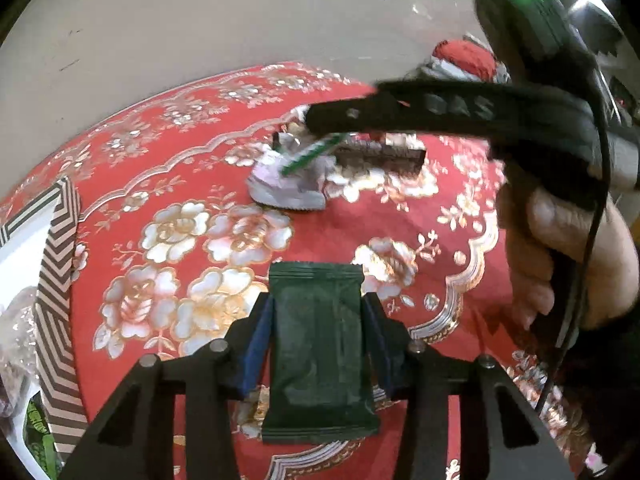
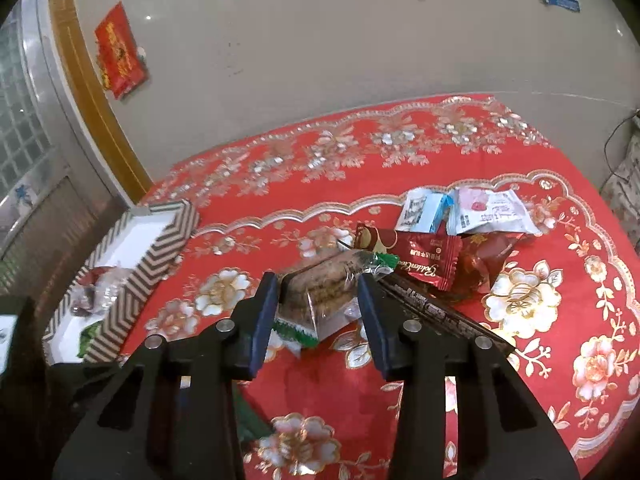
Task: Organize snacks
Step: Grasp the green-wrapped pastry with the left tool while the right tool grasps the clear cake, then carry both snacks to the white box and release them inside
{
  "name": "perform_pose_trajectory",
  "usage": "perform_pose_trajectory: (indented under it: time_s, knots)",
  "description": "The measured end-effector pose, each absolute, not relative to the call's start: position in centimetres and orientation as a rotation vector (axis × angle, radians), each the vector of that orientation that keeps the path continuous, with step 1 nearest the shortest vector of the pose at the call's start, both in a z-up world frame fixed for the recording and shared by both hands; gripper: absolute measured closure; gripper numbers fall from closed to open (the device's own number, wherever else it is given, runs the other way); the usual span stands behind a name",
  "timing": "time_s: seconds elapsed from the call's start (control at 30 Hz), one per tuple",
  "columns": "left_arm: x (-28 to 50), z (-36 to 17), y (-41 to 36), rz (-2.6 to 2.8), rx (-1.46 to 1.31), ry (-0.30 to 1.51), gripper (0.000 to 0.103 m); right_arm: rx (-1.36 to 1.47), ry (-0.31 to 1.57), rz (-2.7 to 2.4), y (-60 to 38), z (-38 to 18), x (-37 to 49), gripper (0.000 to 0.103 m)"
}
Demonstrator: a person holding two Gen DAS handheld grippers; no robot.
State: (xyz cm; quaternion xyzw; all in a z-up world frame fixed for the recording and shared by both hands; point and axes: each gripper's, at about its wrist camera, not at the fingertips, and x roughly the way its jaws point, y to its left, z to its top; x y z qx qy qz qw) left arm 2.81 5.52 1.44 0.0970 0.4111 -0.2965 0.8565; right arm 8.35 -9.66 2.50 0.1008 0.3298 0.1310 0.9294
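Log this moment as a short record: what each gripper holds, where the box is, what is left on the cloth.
left gripper: shut on dark green packet
right gripper: shut on clear-wrapped snack
box: zigzag pattern, at the cloth's left edge, some snacks inside
left on cloth: red packet, blue packet, white-pink packet
surface: red floral tablecloth

You're in a home, prob. a living/dining room: table w/ a red floral tablecloth [image 2: 460,360] trimmed in gold & silver, a plain beige wall [image 2: 300,40] behind it w/ a red festive paper decoration [image 2: 119,50] stuck on. At left there's a wood-framed door/window w/ patterned glass [image 2: 20,92]. Loose wrapped snacks [image 2: 432,240] and a zigzag-patterned box [image 2: 132,272] sit on the cloth.
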Motion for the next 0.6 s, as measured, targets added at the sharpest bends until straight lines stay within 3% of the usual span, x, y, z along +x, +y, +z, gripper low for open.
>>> perform_pose_trajectory:
  time_s: [0.6]
  knots:
    - [3.6, 3.2, 7.7, -0.628, 0.098, 0.816, 0.055, 0.216, 0.616, 0.350, -9.4, 3.6, 6.6, 0.067]
